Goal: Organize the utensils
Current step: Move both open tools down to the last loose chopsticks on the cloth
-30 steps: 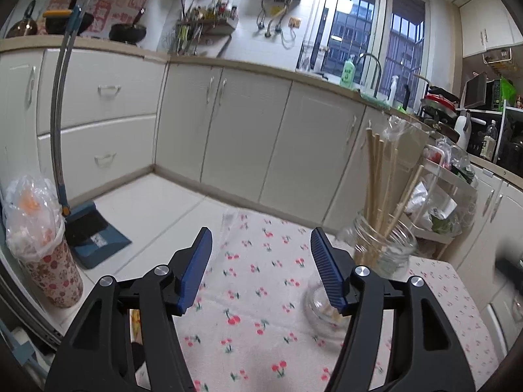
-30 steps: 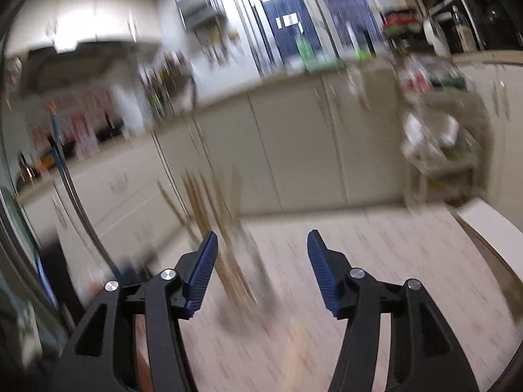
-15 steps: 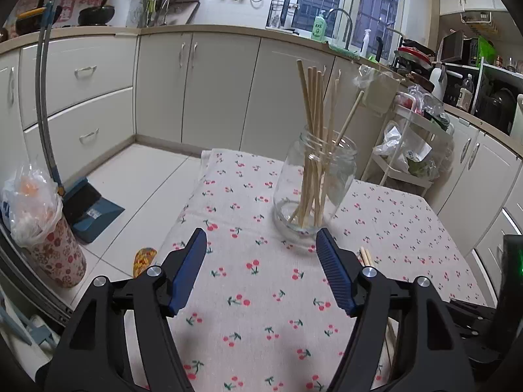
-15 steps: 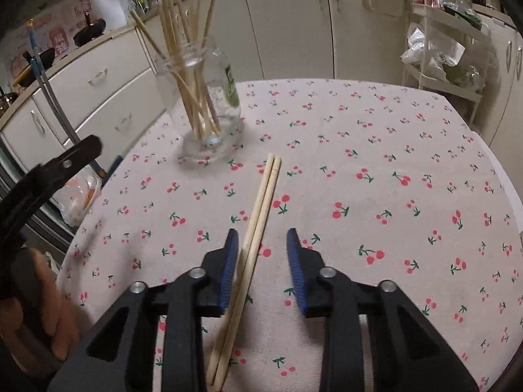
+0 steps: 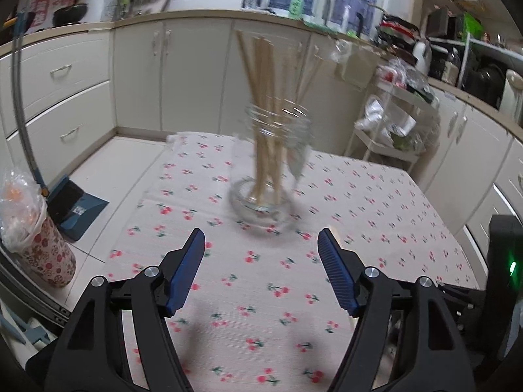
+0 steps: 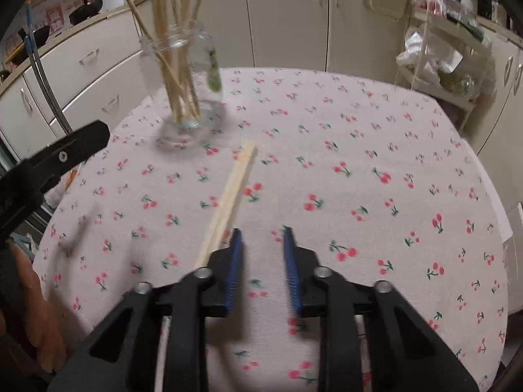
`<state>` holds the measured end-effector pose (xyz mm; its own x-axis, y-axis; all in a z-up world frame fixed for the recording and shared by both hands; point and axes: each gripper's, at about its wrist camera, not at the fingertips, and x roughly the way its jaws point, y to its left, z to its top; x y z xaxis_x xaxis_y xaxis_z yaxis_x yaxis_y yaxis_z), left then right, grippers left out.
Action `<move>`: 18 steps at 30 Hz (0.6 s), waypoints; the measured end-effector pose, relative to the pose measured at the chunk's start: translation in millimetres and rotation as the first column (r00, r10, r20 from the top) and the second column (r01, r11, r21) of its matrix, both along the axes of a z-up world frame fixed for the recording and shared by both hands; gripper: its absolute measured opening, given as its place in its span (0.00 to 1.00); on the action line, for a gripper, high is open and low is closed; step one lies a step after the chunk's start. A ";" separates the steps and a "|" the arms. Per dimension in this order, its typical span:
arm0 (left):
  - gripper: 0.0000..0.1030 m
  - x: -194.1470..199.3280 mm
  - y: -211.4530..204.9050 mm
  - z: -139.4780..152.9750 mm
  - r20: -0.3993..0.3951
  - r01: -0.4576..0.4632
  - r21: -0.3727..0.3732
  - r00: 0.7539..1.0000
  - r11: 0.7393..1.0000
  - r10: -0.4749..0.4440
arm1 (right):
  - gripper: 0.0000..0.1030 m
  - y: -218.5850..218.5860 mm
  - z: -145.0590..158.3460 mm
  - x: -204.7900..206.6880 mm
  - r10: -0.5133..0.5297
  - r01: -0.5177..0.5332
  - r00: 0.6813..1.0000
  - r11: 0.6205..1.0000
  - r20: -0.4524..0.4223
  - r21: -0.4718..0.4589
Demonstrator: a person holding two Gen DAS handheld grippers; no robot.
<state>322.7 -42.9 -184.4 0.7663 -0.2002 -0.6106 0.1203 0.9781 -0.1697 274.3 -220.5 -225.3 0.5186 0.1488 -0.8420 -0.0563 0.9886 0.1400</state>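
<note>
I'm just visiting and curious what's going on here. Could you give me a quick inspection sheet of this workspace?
Surface: table under a cherry-print tablecloth.
Job's things: glass jar holding upright chopsticks; loose chopstick pair flat on the cloth.
Clutter: nothing seen on the table.
Grippers: left hand-held gripper open, empty; right hand-held gripper open, beside the loose pair.
Cables: nothing seen.
Surroundings: kitchen cabinets, dustpan, storage rack.

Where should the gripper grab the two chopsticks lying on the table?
Probably near the end closest to the right gripper, coming from above. The chopsticks lie flat, side by side, on the tablecloth, so the fingers should straddle both across their width.
</note>
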 end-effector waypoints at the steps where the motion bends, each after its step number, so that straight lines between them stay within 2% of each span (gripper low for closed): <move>1: 0.66 1.0 -7.0 -0.9 -0.009 0.015 0.008 1.000 1.000 -0.015 | 0.12 -10.0 -0.5 -1.2 -0.015 0.015 1.000 1.000 -0.002 0.017; 5: 0.66 10.8 -36.8 -8.1 -0.051 0.071 0.061 0.996 0.996 -0.068 | 0.11 -30.6 -0.1 -7.9 -0.038 0.038 0.999 0.995 -0.007 0.090; 9: 0.66 30.0 -56.6 -21.4 -0.129 0.083 0.121 0.989 0.989 -0.067 | 0.14 -36.7 -1.2 -10.5 -0.041 0.042 0.999 0.988 -0.011 0.149; 13: 0.66 41.1 -63.1 -33.3 -0.190 0.090 0.126 0.980 0.988 -0.065 | 0.14 -45.0 -3.9 -9.5 -0.056 0.059 0.998 0.975 -0.018 0.216; 18: 0.66 42.9 -69.0 -45.2 -0.222 0.112 0.149 0.972 0.982 -0.077 | 0.14 -47.6 -4.4 -9.5 -0.059 0.062 0.998 0.968 -0.021 0.243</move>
<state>365.6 -111.9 -229.5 0.5961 -0.1524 -0.7883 0.1916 0.9805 -0.0446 264.7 -268.1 -229.7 0.5220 0.3188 -0.7911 0.0059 0.9261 0.3772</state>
